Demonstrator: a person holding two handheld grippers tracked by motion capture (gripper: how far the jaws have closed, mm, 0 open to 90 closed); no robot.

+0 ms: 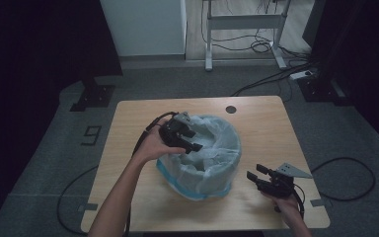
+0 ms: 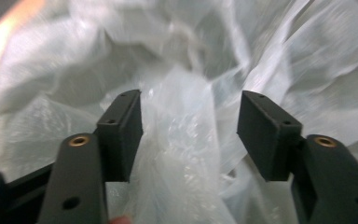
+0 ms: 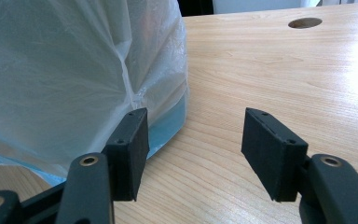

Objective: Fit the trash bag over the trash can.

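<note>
On the wooden counter [image 1: 128, 123], near its middle, stands a round bin lined with a thin, translucent white plastic bag [image 1: 212, 158]; the bag's crumpled film folds over the rim and down the outside, and a pale blue band shows along the base at about 6 o'clock. At roughly 10 o'clock on the bin's rim the left gripper [image 1: 190, 139] reaches over the edge into the opening, held by the person's left hand [image 1: 153, 145], with its black cable looping back across the counter. Its own view looks down into the rumpled lining [image 2: 182, 140]: the jaws stand spread, and a raised fold of film lies between the pads, close against one of them without being pinched. Off at about 4 o'clock from the bin, near the counter's front right edge, the right gripper [image 1: 255, 173] sits in the right hand [image 1: 286, 201], pointing toward the bin but apart from it. Its jaws are spread too, with bare wood between them and the bag's outer wall [image 3: 74, 79] just beyond one pad. A round cable hole [image 1: 231, 109] sits at 12 o'clock near the counter's far edge.
</note>
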